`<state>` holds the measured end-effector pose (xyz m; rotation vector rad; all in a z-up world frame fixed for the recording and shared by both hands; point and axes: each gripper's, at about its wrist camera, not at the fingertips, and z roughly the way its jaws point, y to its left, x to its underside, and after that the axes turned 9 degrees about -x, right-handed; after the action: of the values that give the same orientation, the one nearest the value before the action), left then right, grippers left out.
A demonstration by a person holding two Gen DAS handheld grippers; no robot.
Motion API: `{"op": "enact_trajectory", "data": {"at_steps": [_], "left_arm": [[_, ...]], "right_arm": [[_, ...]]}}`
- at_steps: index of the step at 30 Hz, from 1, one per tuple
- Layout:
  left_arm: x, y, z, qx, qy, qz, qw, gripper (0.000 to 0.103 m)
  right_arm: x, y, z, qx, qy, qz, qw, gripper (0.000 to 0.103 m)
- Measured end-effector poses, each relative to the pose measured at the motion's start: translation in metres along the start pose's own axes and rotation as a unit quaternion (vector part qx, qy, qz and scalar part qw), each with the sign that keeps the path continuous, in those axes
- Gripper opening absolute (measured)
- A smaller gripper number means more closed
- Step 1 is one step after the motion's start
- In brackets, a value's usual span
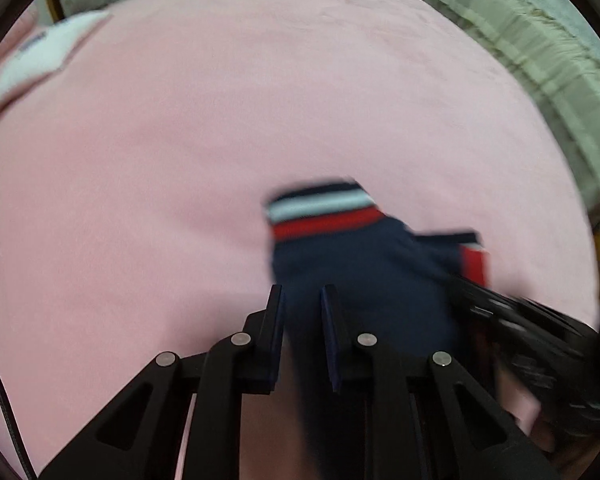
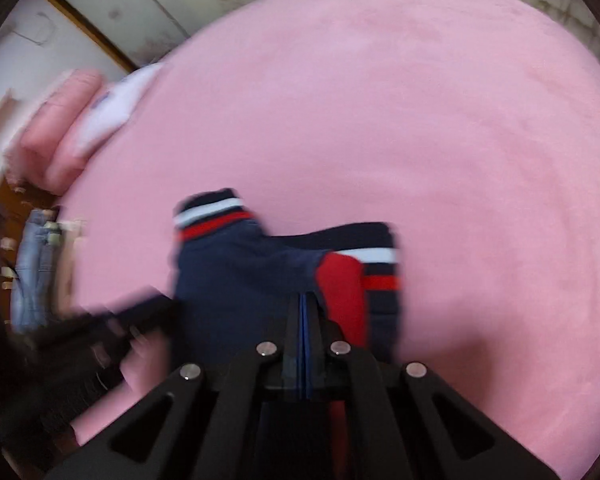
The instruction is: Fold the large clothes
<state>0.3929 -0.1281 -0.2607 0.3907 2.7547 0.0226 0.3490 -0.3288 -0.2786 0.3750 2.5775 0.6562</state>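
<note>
Already the dark blue top [image 1: 364,264] is bunched small on the pink bed [image 1: 260,100], near its front edge. Blue cloth is pinched tight by the left gripper [image 1: 302,296]. Cloth is also clamped by the right gripper [image 2: 306,304], whose jaws are pressed together. More folding seems needed, since the striped cuffs [image 2: 212,210] are not tucked in.

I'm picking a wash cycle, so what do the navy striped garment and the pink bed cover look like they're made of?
The navy garment looks like soft knit, likely cotton or a blend: matte, with banded red and white cuffs, though blur hides any weave. The pink bed cover looks like short-pile plush or fleece: matte, with faint brushed shading.
</note>
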Motion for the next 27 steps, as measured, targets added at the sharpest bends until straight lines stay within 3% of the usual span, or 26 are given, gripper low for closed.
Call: {"op": "enact_trajectory", "data": {"at_steps": [1, 2, 3, 4, 7, 9, 12, 16, 18, 20, 21, 23, 25, 27], "left_arm": [[-0.003, 0.005, -0.005, -0.018, -0.006, -0.003, 0.9998, 0.015], [-0.003, 0.009, -0.01, -0.018, -0.01, -0.006, 0.9998, 0.015], [-0.002, 0.013, -0.016, -0.005, -0.009, -0.009, 0.9999, 0.015], [0.001, 0.016, -0.022, 0.018, -0.002, -0.012, 0.9998, 0.015], [0.02, 0.013, -0.034, 0.086, 0.021, -0.006, 0.996, 0.016], [0.035, 0.001, -0.031, 0.095, 0.042, 0.01, 0.9945, 0.016], [0.06, -0.009, -0.02, 0.056, 0.074, 0.038, 0.995, 0.017], [0.083, -0.002, -0.04, 0.012, 0.068, 0.011, 0.9975, 0.025], [0.095, 0.002, -0.05, -0.009, 0.073, 0.0, 0.9973, 0.034], [0.105, 0.003, -0.062, -0.02, 0.087, -0.012, 0.996, 0.06], [0.108, 0.002, -0.065, -0.023, 0.091, -0.016, 0.9954, 0.064], [0.112, 0.005, -0.078, -0.024, 0.092, -0.02, 0.9953, 0.067], [0.112, 0.0, -0.089, -0.027, 0.087, -0.014, 0.9957, 0.072], [0.109, 0.0, -0.098, -0.042, 0.081, -0.005, 0.9958, 0.081]], "right_arm": [[0.001, -0.003, -0.008, -0.003, -0.007, 0.001, 1.0, 0.0], [0.003, 0.001, -0.017, 0.03, -0.017, -0.02, 0.999, 0.0], [0.009, 0.006, -0.029, 0.05, -0.023, -0.044, 0.998, 0.0], [0.012, 0.004, -0.036, 0.042, -0.023, -0.053, 0.997, 0.0], [0.026, 0.001, -0.05, -0.07, -0.004, -0.027, 0.997, 0.0], [0.04, 0.003, -0.044, -0.099, 0.031, -0.017, 0.994, 0.0], [0.069, 0.019, -0.023, -0.006, 0.084, -0.059, 0.995, 0.0], [0.084, 0.037, -0.044, 0.085, 0.058, -0.119, 0.988, 0.004], [0.085, 0.046, -0.062, 0.08, 0.049, -0.106, 0.99, 0.004], [0.087, 0.048, -0.074, 0.076, 0.046, -0.086, 0.992, 0.006], [0.09, 0.053, -0.074, 0.076, 0.047, -0.081, 0.993, 0.009], [0.099, 0.067, -0.083, 0.075, 0.05, -0.072, 0.993, 0.038], [0.107, 0.077, -0.094, 0.076, 0.048, -0.066, 0.994, 0.054], [0.119, 0.068, -0.11, 0.083, 0.057, -0.053, 0.994, 0.06]]}}
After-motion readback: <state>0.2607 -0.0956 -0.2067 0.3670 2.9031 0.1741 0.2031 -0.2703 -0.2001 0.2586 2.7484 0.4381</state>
